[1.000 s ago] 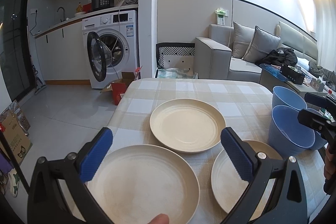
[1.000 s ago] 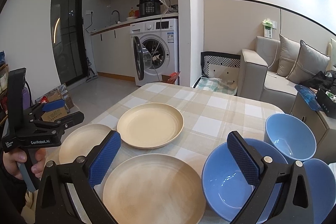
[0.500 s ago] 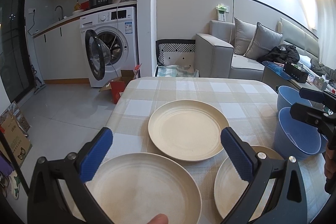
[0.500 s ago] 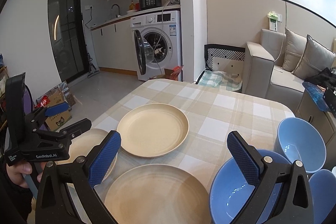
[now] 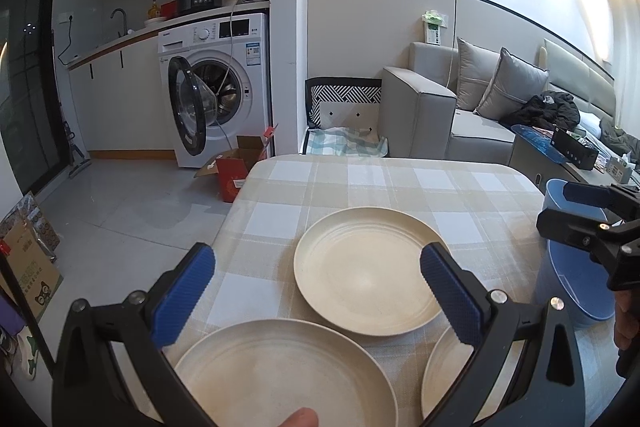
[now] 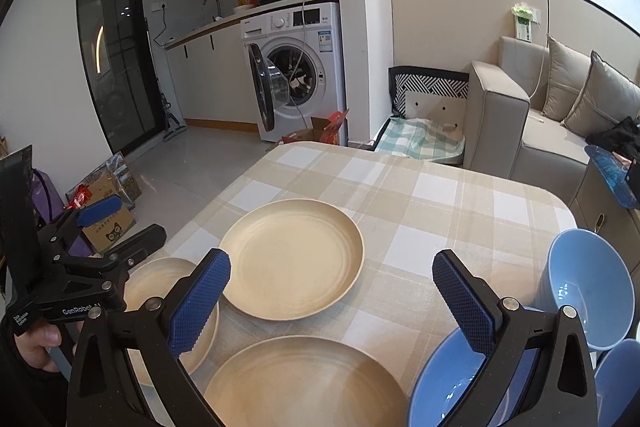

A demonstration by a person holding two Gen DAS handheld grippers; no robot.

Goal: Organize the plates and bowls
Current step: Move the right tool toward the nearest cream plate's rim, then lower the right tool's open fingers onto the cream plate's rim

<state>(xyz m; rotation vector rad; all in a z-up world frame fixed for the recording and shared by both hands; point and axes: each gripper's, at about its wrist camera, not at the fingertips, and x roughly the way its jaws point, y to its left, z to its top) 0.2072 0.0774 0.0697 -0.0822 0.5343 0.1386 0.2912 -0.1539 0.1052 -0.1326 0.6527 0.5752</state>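
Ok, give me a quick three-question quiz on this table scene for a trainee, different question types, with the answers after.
1. How many plates lie on the table?
2. True or false: the bowls are stacked in one pile.
3. The right gripper is: A) shut on a plate, B) open and empty, C) shut on a bowl.

Key: 1. Three. 2. False; they sit side by side. 3. B; the left gripper is open too.
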